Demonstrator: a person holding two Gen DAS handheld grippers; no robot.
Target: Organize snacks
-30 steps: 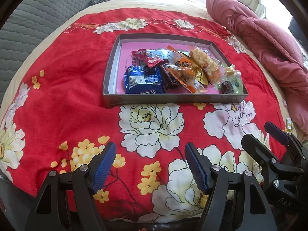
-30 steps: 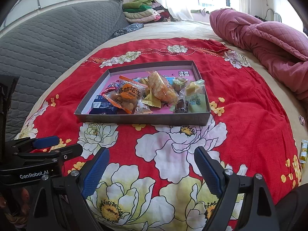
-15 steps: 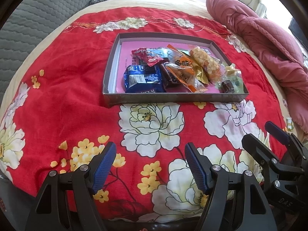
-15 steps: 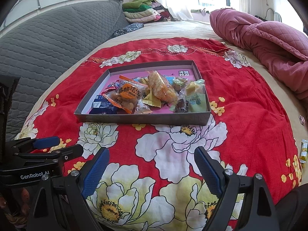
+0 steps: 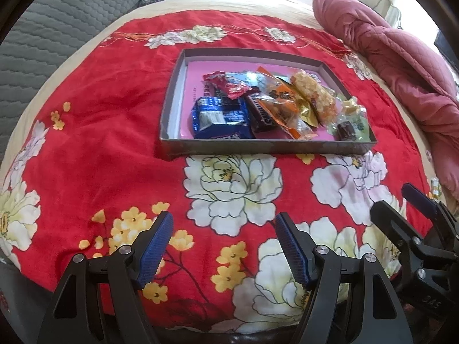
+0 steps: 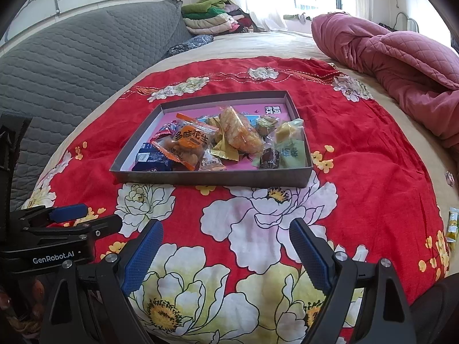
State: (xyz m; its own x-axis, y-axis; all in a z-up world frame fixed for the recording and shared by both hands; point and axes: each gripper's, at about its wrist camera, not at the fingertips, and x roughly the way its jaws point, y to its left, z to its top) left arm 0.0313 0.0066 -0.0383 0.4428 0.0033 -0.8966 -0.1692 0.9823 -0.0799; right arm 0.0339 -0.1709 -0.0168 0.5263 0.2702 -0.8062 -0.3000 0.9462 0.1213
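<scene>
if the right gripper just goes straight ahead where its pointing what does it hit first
Likely the red flowered bedspread, then the near wall of the snack tray. The right gripper is open and empty; depth is unclear.

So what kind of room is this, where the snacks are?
Most likely a bedroom. The grey cardboard tray of snacks sits on a red flowered bedspread, with a rumpled pink quilt beside it and folded clothes stacked near the window.

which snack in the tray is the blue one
The blue packet at the tray's near-left corner; its neighbours are red, orange, brown or yellow.
</scene>
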